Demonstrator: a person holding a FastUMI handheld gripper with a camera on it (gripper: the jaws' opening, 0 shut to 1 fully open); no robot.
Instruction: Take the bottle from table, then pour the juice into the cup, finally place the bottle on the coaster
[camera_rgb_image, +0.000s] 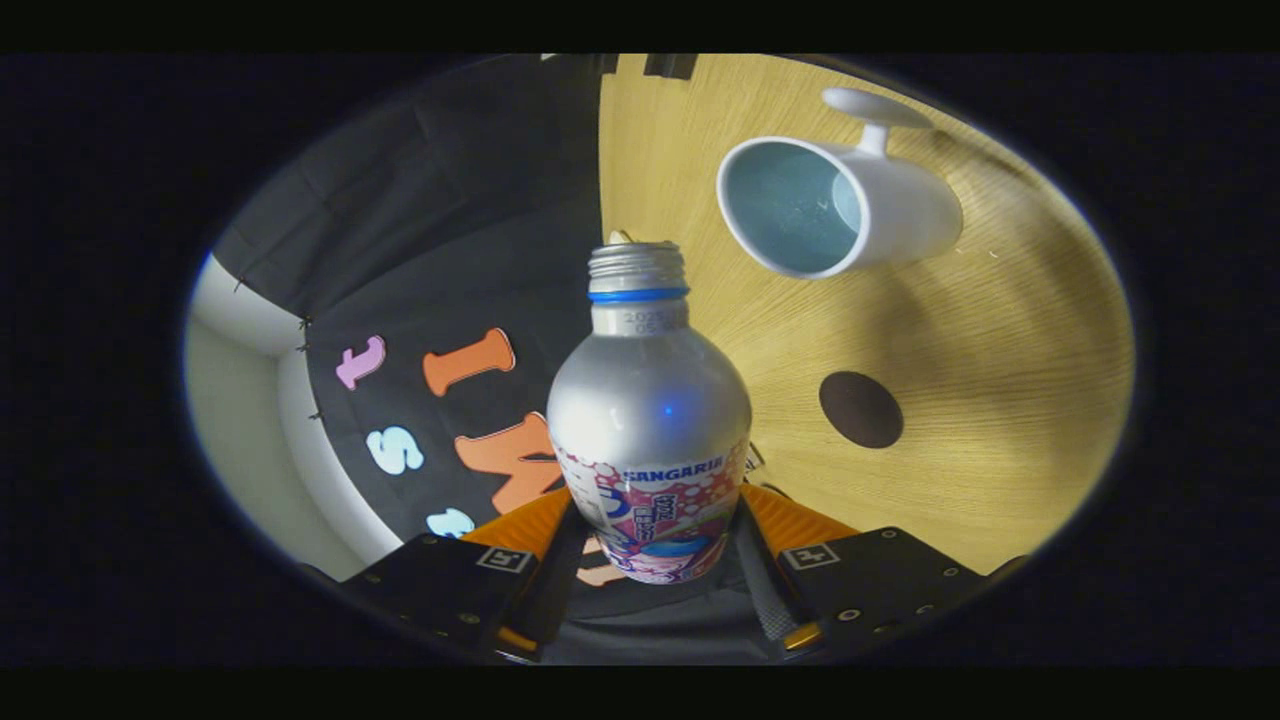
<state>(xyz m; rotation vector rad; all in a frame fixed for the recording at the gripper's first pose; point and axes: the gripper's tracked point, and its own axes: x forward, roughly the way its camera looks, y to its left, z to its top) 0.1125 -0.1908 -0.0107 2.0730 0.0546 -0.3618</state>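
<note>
The hand-held gripper (655, 545) pinches the bottle (650, 420) low on its labelled body, one finger pressed to each side, so the silver shoulder and the threaded neck stand clear ahead of the fingers. The low grip makes sense for pouring: it leaves the mouth free and lets a roll of the wrist swing the neck in a wide arc. The cap is off, with only a blue ring left below the threads, so the mouth is open

The whole scene looks rolled on its side, which suggests the gripper and bottle are already tipped toward the cup (835, 205). The bottle is off the counter (1000, 380), carried in the air. The cup stands beyond the bottle's mouth and off to one side, its opening facing this way and its handle on the far side, away from the bottle, so the rim is unobstructed. Its pale blue inside may hold a little liquid, though the view is too distorted to be sure

The coaster (861, 409), a dark round disc, lies bare on the counter, near the cup but apart from it, with open wood all around for setting the bottle down later. The counter's edge runs close behind the bottle's neck, against the booth's wall, so the pour should stay over the wood
</note>
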